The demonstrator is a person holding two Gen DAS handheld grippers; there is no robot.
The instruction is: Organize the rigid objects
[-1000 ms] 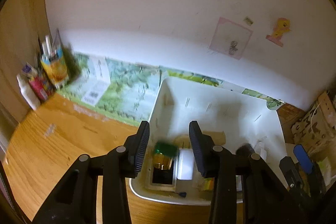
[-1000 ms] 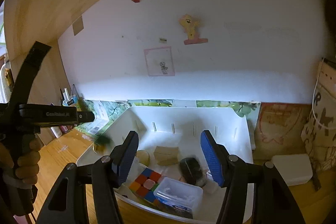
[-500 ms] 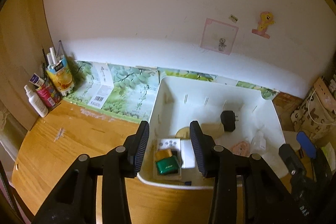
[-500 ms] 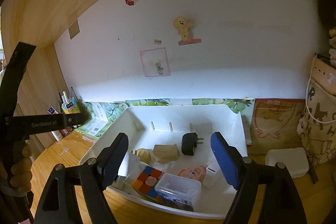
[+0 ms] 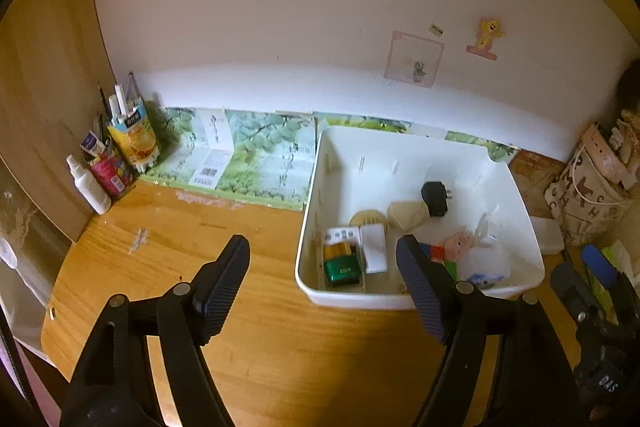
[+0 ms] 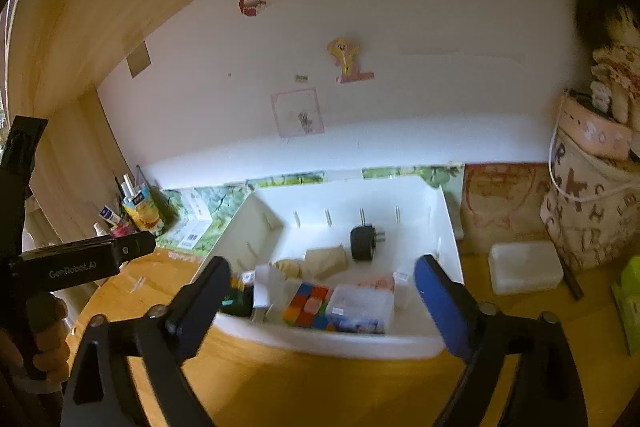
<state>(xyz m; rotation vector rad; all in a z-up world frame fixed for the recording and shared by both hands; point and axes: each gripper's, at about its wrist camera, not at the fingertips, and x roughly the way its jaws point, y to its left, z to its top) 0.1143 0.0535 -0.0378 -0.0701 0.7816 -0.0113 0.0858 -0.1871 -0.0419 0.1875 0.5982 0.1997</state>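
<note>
Both claws just opened wide, empty | white bin (image 5: 516, 187) beyond left claw (image 5: 324, 281), right claw (image 6: 320, 301)

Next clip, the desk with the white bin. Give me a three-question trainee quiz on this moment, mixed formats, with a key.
1. True or false: the black plug adapter lies inside the white bin.
2. Multiple choice: the right gripper is A) shut on the colour cube, B) open and empty, C) shut on the bin rim.
3. Fill in: the pen cup stands at the desk's back ____ corner in the left wrist view.

Key: 1 true; 2 B; 3 left.
</note>
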